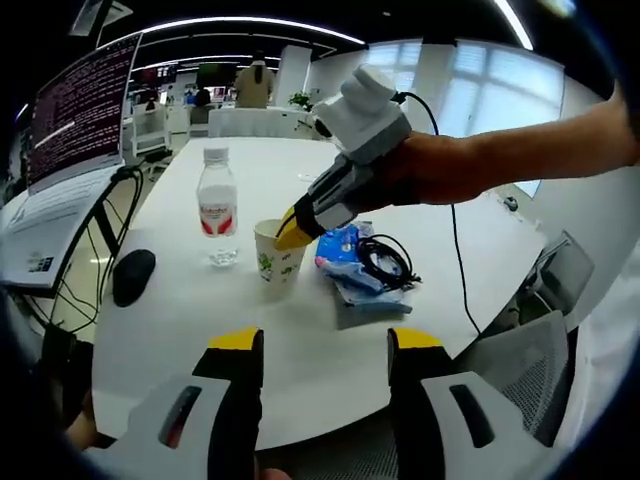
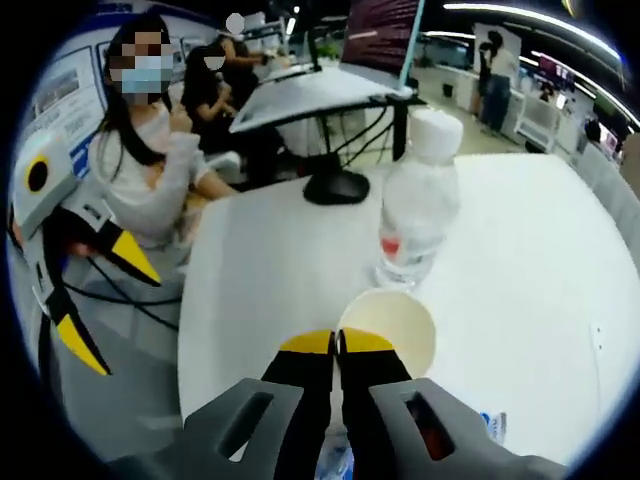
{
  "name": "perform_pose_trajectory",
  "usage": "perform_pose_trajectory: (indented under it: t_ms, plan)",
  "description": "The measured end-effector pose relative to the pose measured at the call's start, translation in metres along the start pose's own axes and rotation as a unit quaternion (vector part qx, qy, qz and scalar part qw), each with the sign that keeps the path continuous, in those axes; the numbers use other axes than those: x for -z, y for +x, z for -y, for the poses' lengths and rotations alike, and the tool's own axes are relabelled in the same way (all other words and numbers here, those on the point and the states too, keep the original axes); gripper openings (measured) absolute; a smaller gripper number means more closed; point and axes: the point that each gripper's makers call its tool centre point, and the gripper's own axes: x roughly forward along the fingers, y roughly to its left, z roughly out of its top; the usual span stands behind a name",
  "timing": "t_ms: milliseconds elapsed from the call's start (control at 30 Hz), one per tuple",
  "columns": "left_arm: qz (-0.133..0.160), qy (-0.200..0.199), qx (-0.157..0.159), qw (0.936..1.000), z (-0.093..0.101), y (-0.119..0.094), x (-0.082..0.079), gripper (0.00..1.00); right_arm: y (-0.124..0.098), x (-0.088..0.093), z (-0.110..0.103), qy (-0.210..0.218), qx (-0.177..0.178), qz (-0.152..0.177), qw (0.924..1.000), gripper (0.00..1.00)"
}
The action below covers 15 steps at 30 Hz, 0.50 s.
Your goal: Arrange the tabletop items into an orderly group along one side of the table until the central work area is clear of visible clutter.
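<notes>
White desk (image 1: 300,320): right hand-held gripper (image 2: 336,345) pinching paper cup (image 2: 390,330) rim; lift upright, clear bottle (image 2: 415,200). Left hand-held gripper (image 1: 325,345) spread, idle.

A white round-edged surface (image 1: 300,330) carries the items. Beyond its left edge in the left gripper view stands a monitor (image 1: 82,105) showing lines of text, tilted, with a white sloped desk panel (image 1: 45,235) below it and dark cables (image 1: 105,245) hanging beside. A grey mesh chair (image 1: 530,355) sits just off the surface's right edge. Far behind are a potted plant (image 1: 300,100), a standing person (image 1: 254,82) and long ceiling lights (image 1: 250,22). In the right gripper view, two seated people (image 2: 150,160) are off the surface's left edge; further people (image 2: 495,65) stand in the background.
</notes>
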Motion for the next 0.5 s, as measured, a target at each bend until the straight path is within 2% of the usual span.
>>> perform_pose_trajectory:
  t_ms: [500]
  plan:
    - [0.001,-0.009,-0.006,0.9999,-0.005,-0.001,0.003,0.49,0.02,-0.012,0.028,-0.023,0.019,-0.016,0.9994,0.0]
